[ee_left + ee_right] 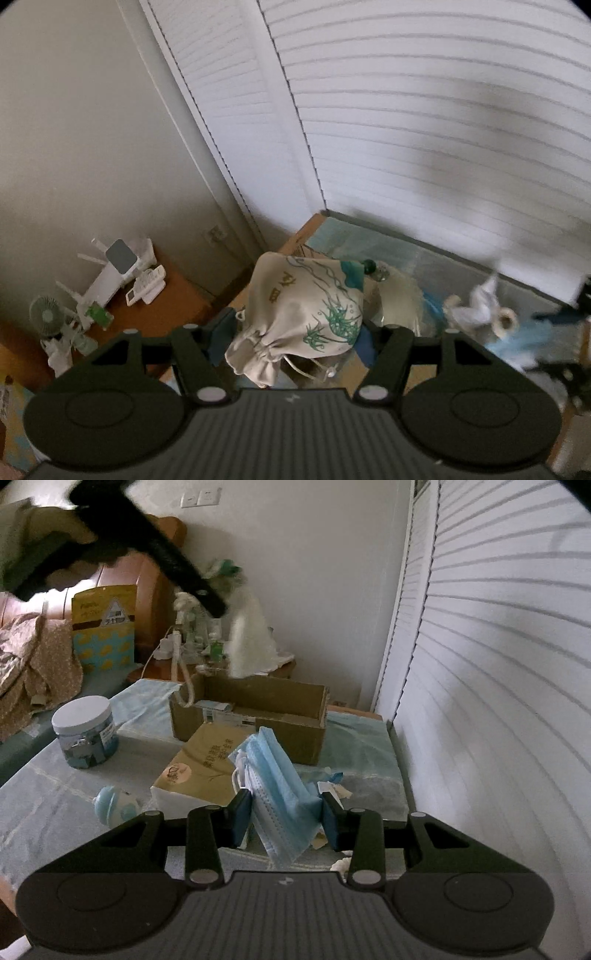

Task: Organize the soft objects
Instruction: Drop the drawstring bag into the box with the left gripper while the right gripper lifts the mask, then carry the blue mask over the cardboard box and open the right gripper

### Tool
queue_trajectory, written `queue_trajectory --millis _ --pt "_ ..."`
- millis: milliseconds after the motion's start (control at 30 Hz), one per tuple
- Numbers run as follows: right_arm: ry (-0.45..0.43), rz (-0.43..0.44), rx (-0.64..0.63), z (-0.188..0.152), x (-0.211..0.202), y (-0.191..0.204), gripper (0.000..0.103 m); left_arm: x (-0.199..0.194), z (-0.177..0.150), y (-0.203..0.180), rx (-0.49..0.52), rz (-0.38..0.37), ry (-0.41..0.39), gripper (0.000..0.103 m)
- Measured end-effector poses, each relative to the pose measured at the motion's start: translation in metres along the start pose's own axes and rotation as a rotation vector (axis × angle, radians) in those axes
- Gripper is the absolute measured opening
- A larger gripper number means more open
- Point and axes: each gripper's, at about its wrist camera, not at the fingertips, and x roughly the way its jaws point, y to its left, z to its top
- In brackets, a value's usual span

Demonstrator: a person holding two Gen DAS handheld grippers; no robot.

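Note:
My left gripper (299, 334) is shut on a cream drawstring bag (303, 310) with a green print, which hangs in the air between its blue pads. In the right wrist view that bag (247, 642) shows as a pale blur above the open cardboard box (255, 720), under the dark left gripper (155, 550). A stack of light blue face masks (280, 775) stands upright on edge in my right gripper (286, 821), whose pads press on it from both sides just above the table.
The table carries a light blue cloth (369, 749), a brown tissue pack (195, 771), a white-lidded jar (83, 731) and a small blue-and-white toy (114, 805). White louvred doors (498, 664) close the right side. A side table (147, 306) with a router and fan stands left.

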Motion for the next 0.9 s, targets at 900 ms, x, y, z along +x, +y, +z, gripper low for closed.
queue_trajectory --millis 900 --pt "0.009 0.001 0.053 0.004 0.011 -0.013 0.045 0.076 -0.019 -0.003 -0.166 0.036 0.072 0.091"
